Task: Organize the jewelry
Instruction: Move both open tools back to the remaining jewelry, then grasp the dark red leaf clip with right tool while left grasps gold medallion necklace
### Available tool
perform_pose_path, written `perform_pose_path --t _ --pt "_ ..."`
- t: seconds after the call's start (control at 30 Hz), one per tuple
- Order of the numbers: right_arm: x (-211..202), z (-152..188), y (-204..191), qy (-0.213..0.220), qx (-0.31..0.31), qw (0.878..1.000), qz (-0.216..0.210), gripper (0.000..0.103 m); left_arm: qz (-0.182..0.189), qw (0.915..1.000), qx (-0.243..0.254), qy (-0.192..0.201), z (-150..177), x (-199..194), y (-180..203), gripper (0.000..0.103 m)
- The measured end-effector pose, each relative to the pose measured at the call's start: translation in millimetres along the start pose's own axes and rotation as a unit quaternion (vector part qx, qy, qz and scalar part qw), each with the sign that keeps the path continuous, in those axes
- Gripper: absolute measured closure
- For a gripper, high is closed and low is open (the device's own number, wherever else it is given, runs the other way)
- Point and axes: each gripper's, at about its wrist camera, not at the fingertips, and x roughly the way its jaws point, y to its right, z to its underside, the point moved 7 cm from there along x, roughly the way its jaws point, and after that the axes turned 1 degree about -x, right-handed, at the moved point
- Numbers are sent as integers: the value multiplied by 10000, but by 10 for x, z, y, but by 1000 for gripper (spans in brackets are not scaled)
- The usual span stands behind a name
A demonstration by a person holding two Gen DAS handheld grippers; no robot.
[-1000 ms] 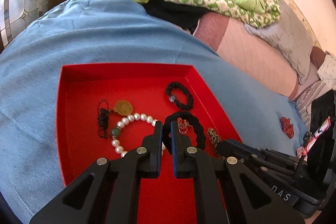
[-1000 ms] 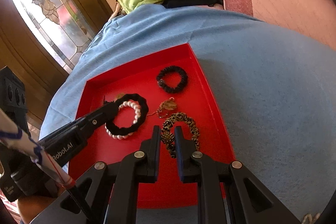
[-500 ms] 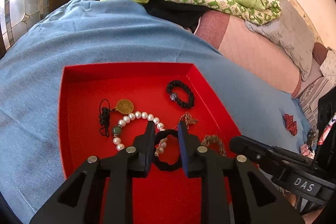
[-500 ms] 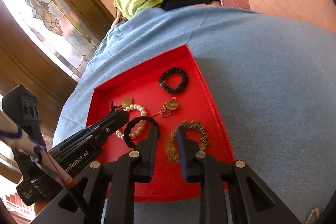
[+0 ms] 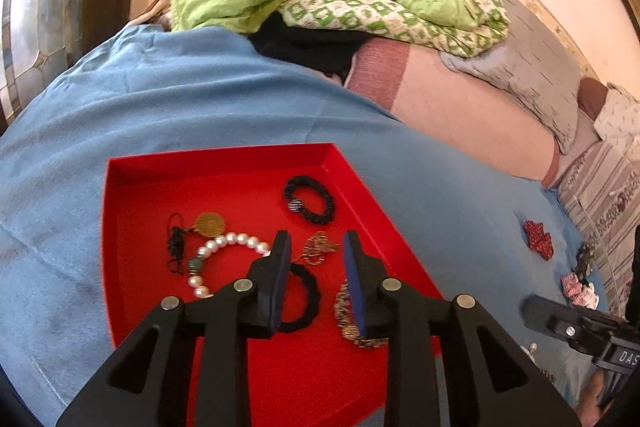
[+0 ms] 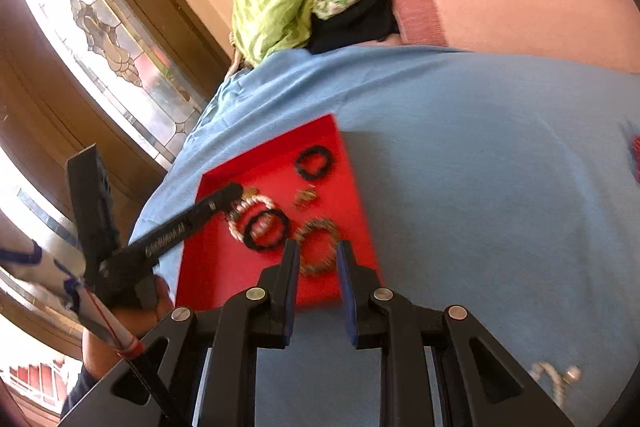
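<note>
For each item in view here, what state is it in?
Left gripper: open, empty, jaws just opened further.
Right gripper: open, empty.
Shallow red tray: on blue cloth, holding jewelry.
White pearl bracelet: flat in tray.
Plain black fabric scrunchie: overlapping pearl bracelet.
Leopard-print bracelet: flat in tray.

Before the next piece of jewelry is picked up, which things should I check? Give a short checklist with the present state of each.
1. Left gripper empty: ok; its fingers have just been opening, and the black scrunchie lies loose on the tray below them.
2. Right gripper empty: ok, nothing between its fingers.
3. Placed pieces inside the red tray: ok; pearl bracelet, gold-brown bracelet and small scrunchie all lie in it.
4. Pieces lying apart: not ok; the black scrunchie overlaps the pearl bracelet.
5. Pieces left outside: not ok; a red piece still lies on the blue cloth.
</note>
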Motion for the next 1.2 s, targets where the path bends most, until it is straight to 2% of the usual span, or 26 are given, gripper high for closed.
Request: perform_pose_path --t 0.2,0.4,0.5,0.73,0.93,1.1,1.2 --pt "-550 445 649 18 273 9988 394 82 189 9987 463 42 91 -29 398 77" --pt "-906 894 1246 71 876 9938 680 82 676 9933 934 -121 326 -35 950 77" --pt "-1033 936 1440 158 1172 9907 675 82 909 9893 1104 -274 479 -27 1219 77" --pt "-1097 1114 1549 -82 1011 9925 681 82 1336 9803 1340 -569 863 -132 1698 77" --pt "-1058 1325 1519 -376 479 9954 737 82 1589 9697 1609 -923 1305 -205 1989 77" --pt "-952 1321 1464 -487 51 9945 929 82 1578 9663 1704 -1114 1431 -103 2084 77" --pt "-870 1365 1375 -605 -280 9918 1095 82 1689 9595 1884 -1236 1524 -69 2159 77"
